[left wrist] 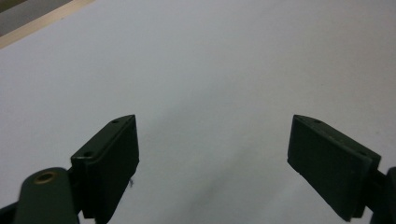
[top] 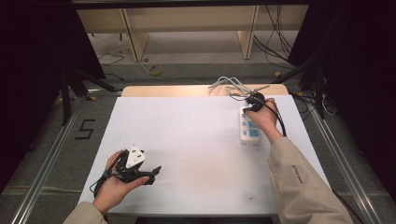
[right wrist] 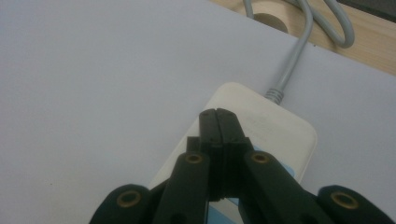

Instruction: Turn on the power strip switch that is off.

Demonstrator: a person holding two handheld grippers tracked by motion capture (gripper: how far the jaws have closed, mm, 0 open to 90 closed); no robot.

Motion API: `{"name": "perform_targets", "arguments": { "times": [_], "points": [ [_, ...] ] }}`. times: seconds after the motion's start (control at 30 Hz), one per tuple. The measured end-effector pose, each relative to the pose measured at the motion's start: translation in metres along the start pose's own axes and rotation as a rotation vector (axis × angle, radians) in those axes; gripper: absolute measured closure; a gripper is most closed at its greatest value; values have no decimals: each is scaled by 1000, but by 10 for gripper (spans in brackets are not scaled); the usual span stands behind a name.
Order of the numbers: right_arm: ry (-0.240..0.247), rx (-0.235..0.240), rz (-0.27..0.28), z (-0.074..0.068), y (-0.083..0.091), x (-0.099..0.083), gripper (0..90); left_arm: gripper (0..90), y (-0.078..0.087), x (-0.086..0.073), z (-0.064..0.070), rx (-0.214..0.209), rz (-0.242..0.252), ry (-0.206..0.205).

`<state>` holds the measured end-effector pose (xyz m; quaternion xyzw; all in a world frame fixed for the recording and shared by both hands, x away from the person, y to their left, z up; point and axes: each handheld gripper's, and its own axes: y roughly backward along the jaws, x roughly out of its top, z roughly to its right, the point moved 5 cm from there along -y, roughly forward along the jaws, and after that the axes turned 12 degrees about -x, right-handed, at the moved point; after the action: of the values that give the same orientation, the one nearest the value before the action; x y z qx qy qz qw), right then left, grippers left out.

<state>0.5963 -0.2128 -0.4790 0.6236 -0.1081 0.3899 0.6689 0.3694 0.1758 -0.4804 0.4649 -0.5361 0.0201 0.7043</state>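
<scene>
1 power strip [top: 249, 129] w/ 1 grey cord [right wrist: 299, 42], on 1 white table [top: 187, 140]. 2 grippers: left [top: 156, 170], right [top: 247, 109] over strip.

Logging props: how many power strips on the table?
1. A white plastic power strip with blue sockets lies at the table's far right, under the right gripper, its grey cord running off the far edge.

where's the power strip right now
In the high view, the power strip lies at the white table's far right, under the shut right gripper, its grey cable running off the back edge.
</scene>
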Motion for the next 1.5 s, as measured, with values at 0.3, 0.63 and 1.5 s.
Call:
{"name": "perform_targets", "arguments": {
  "times": [0.3, 0.63, 1.5],
  "points": [
    [4, 3, -14, -2, -1, 2, 900, 164, 0, 0, 0, 0, -1, 1],
    [3, 6, -31, -3, -2, 3, 900, 164, 0, 1, 0, 0, 6, 5],
    [13, 9, -81, -5, -5, 2, 900, 164, 0, 1, 1, -3, 3, -1]
  ]
}}
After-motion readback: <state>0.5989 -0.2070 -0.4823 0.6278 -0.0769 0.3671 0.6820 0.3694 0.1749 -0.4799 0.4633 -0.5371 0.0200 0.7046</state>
